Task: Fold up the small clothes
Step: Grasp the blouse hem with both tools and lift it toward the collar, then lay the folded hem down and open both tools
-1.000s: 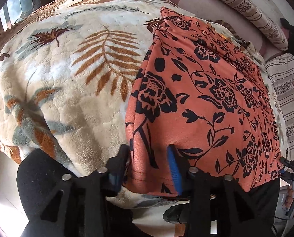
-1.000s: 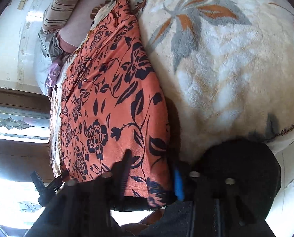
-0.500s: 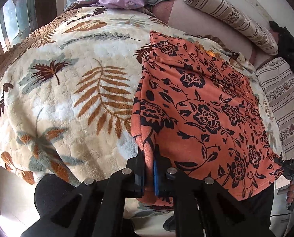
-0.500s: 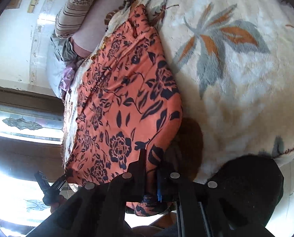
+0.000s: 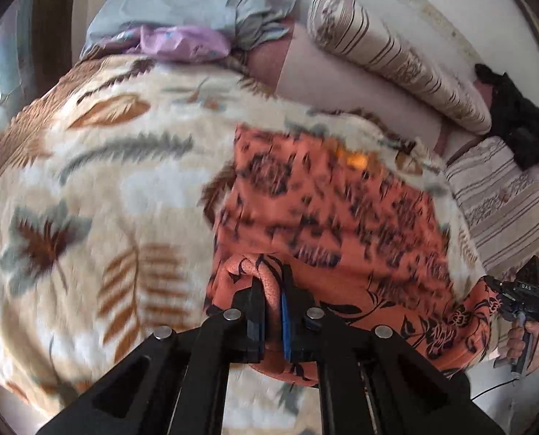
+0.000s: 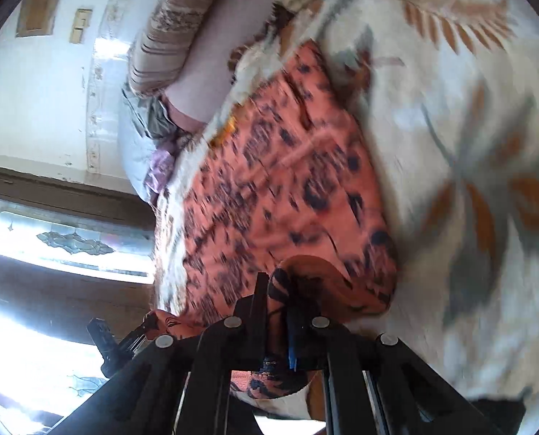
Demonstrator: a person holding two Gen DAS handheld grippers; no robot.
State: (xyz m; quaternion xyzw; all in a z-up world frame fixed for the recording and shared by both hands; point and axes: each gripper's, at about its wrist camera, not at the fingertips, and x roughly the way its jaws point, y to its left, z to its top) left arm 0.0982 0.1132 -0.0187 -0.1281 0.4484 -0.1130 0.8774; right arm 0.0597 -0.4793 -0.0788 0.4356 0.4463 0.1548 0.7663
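Both tongs (image 5: 272,290) (image 6: 276,301) pinching orange floral garment (image 5: 327,217) over leaf-patterned blanket (image 5: 99,188), striped bolster (image 5: 396,58) behind.

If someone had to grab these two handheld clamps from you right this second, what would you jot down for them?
Left gripper: shut on a near corner of the orange floral garment.
Right gripper: shut on the other near corner.
Garment: lies on the leaf-print blanket, its near edge bunched and raised in both grips; the far end rests flat.
Done: both corners gripped and raised.
Left: probably carry the near edge over toward the far end, lay it down, release, then fold again.
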